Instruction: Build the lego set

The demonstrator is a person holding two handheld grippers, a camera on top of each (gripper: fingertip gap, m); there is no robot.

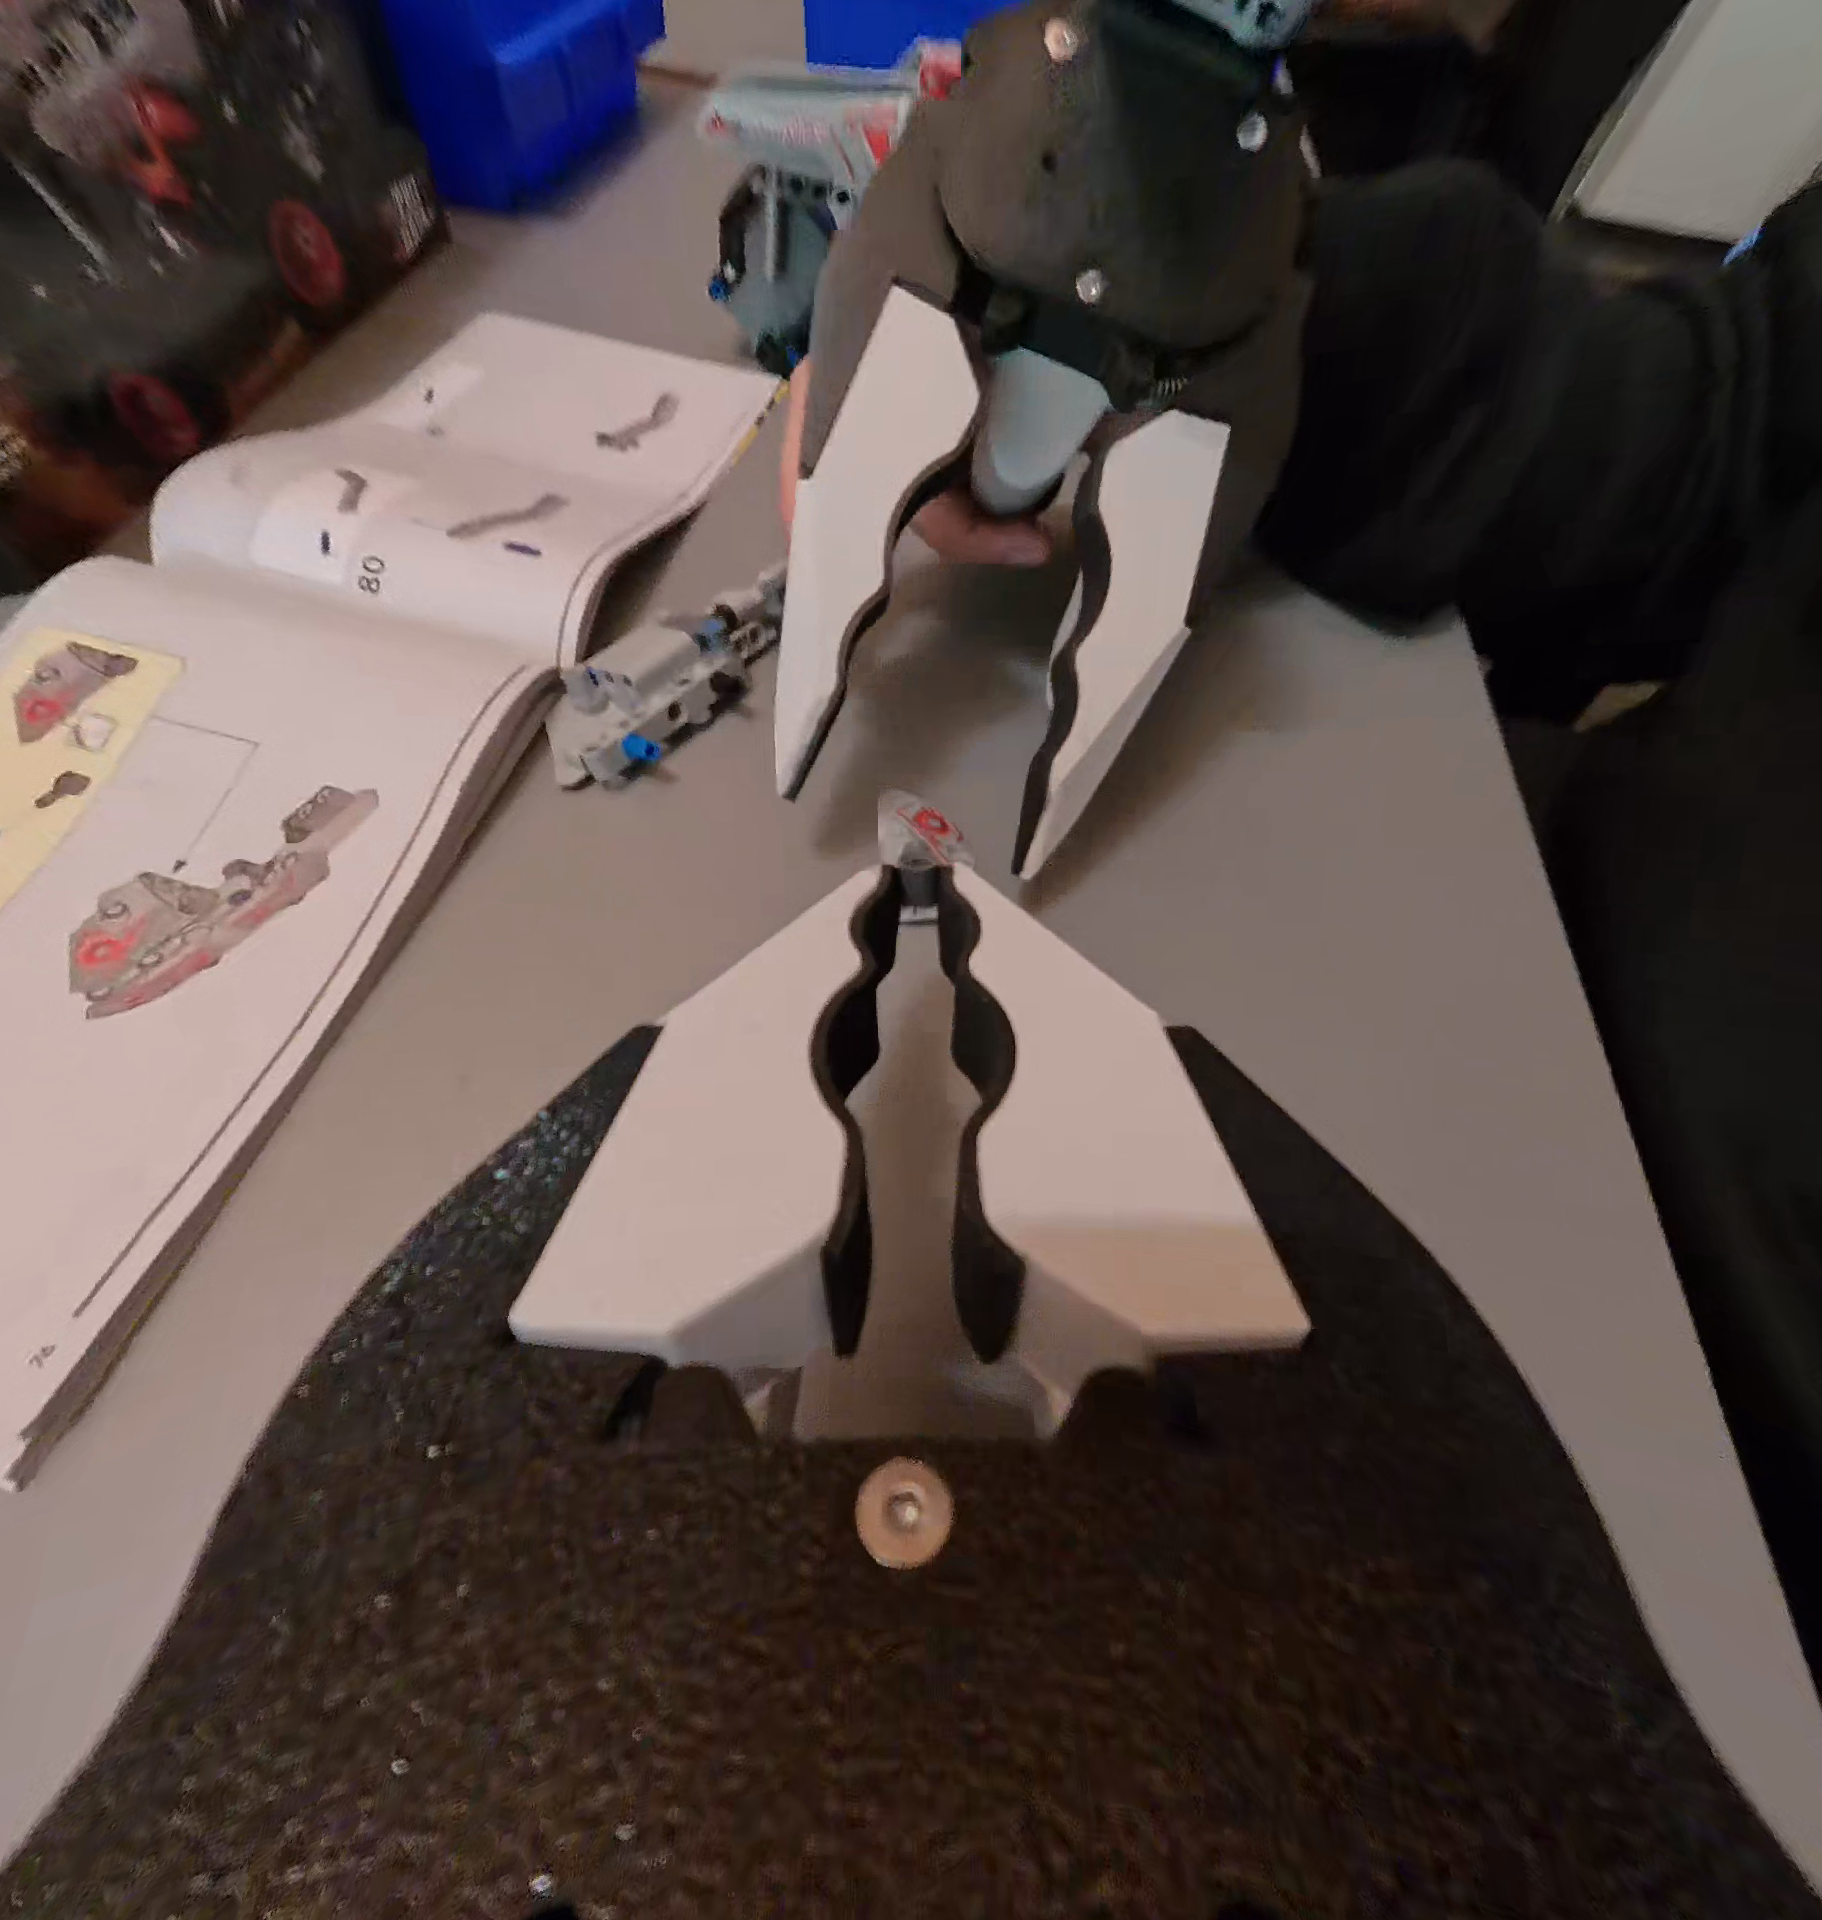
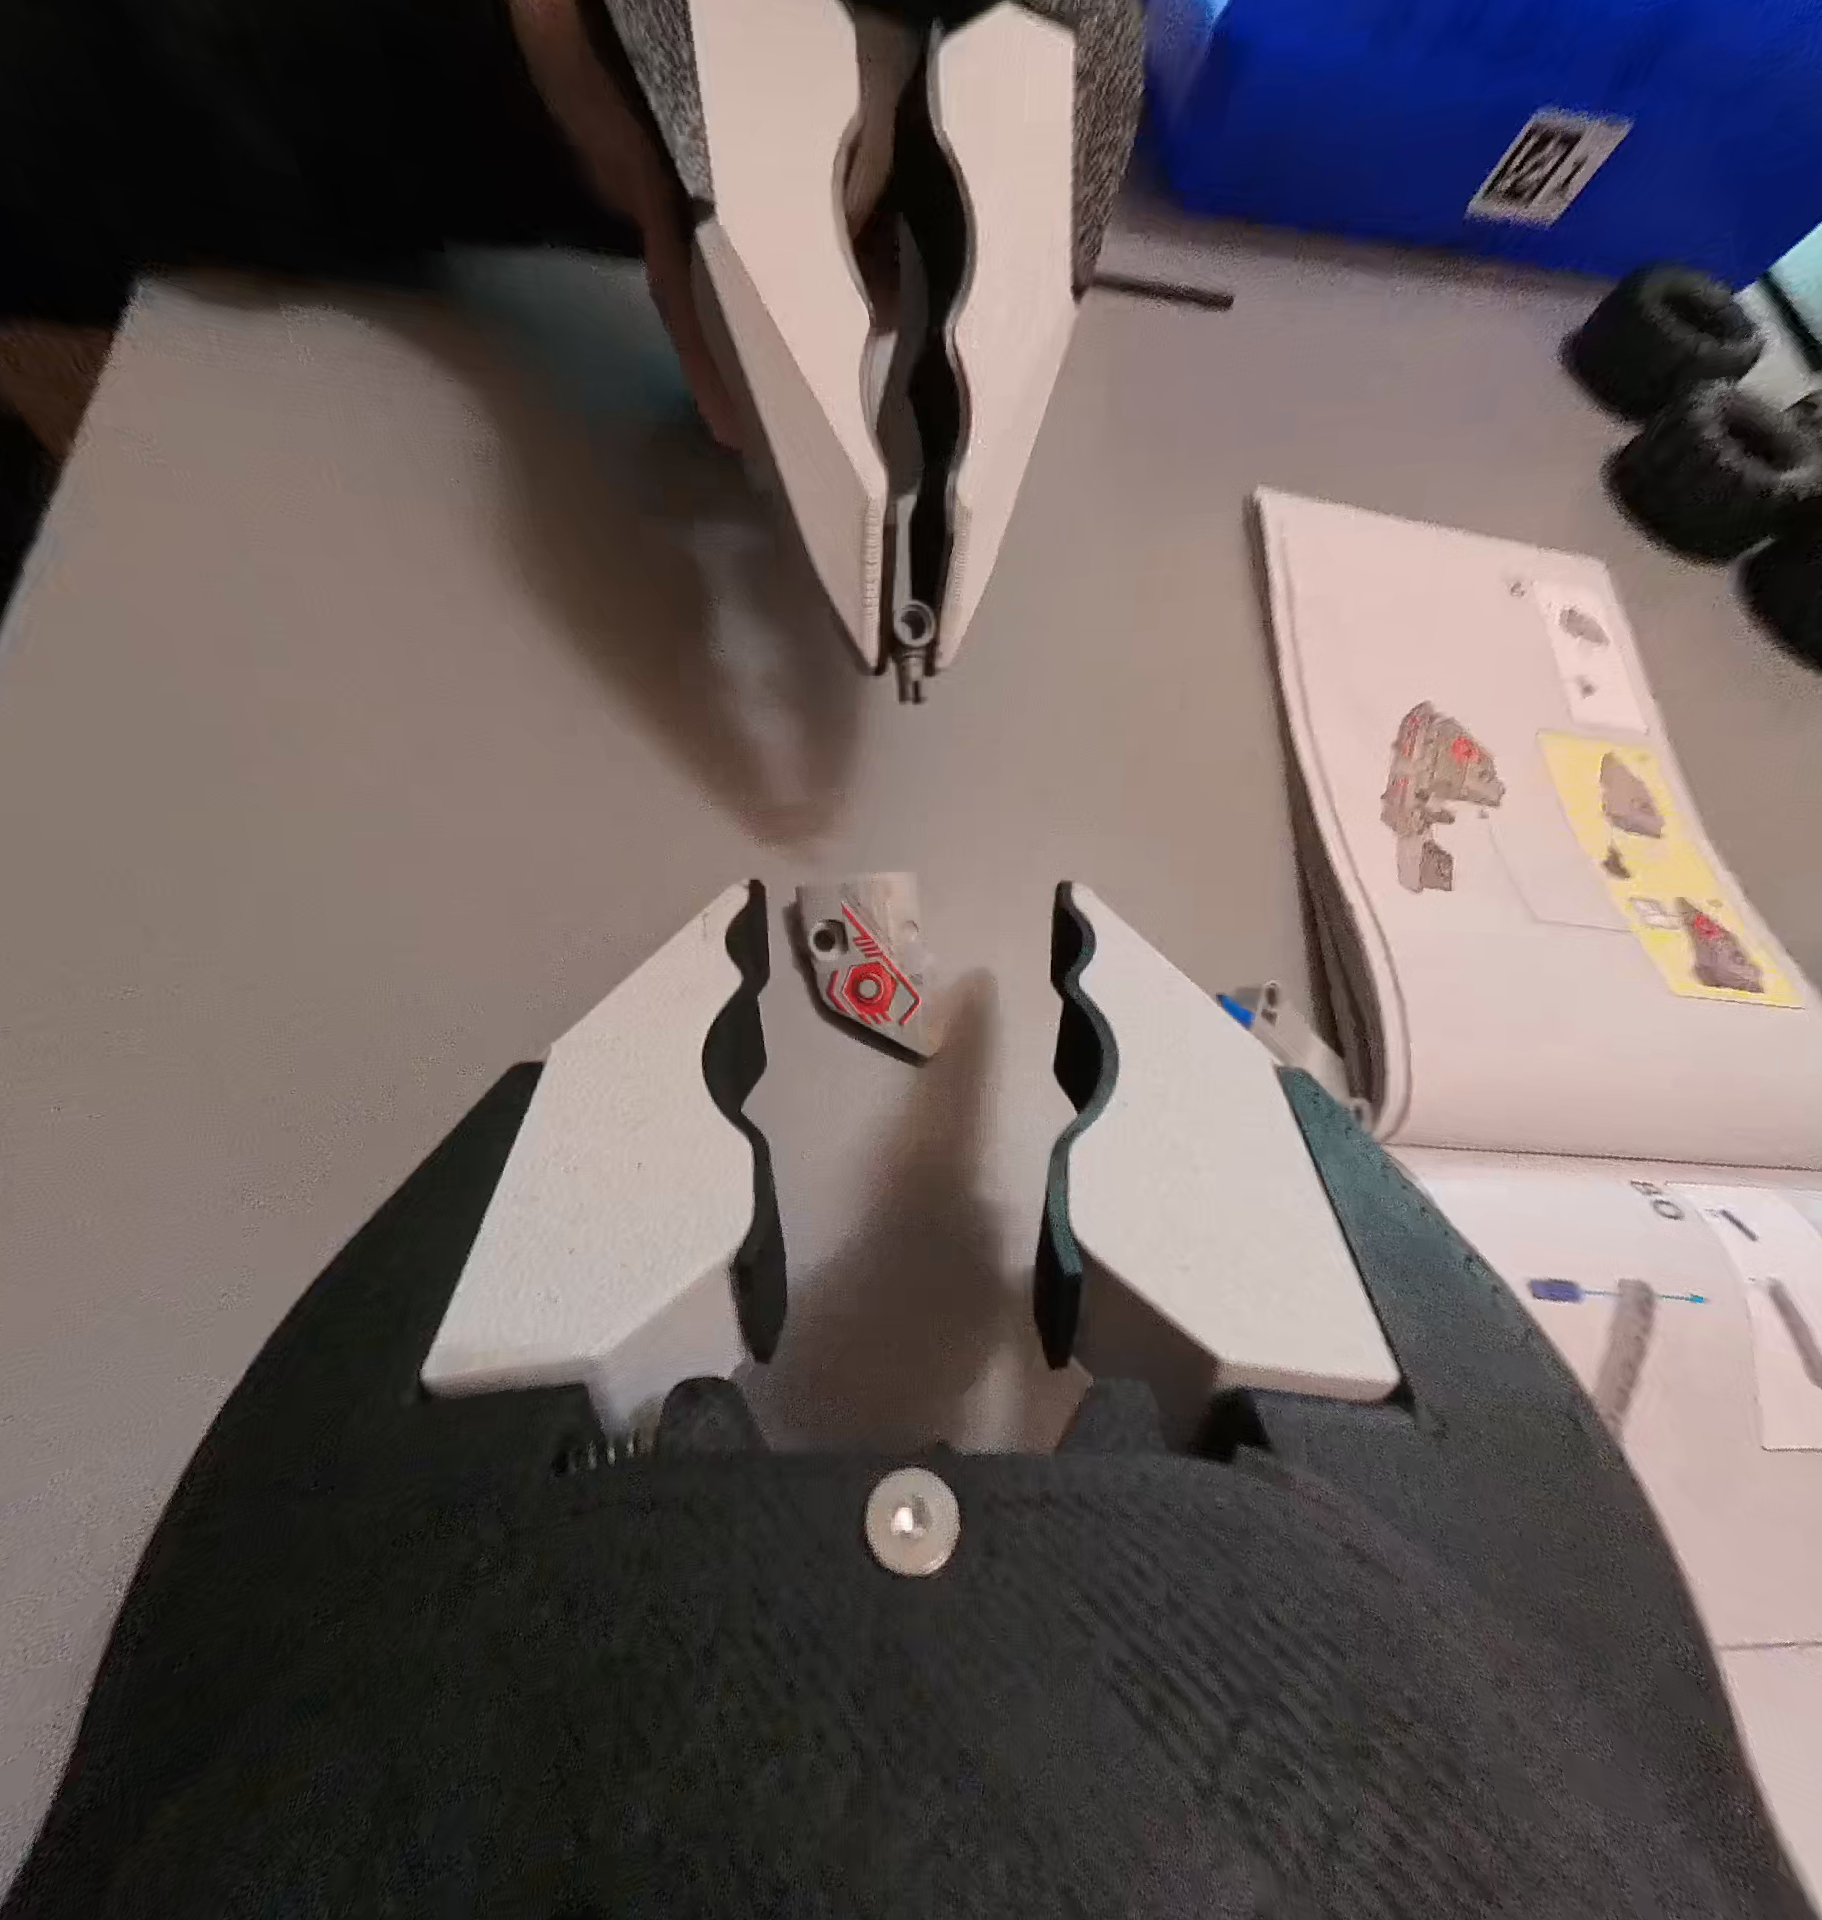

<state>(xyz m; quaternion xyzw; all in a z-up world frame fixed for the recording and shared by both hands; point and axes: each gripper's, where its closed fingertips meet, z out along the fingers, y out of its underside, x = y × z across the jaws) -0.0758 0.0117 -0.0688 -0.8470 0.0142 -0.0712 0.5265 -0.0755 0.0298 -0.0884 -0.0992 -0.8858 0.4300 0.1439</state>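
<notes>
Grey tabletop (image 2: 367,727), matte and bare at the middle, is carrying everything. Nearest in the right wrist view, the right gripper (image 2: 907,904) is hanging with its jaws spread wide and holding nothing. The small grey printed panel with a red hexagon mark (image 2: 865,971) is lying flat between the fingertips, closer to the left-hand one, its long axis slanting across the gap rather than along it. I judge a slight turn of the wrist would be needed before closing.

Just beyond, the left gripper (image 2: 912,665) is pointing back toward the panel, jaws nearly together on a thin dark grey pin-ended connector piece (image 2: 912,623) whose tip is poking out past the fingertips. The two are near but not touching.

Farther along, toward the right-hand edge in that view, an open instruction booklet (image 2: 1509,831) is lying, with a small grey and blue sub-assembly (image 1: 658,707) beside its spine. At the far edge, black rubber tyres (image 2: 1717,436) and a blue plastic bin (image 2: 1406,125) are sitting.
</notes>
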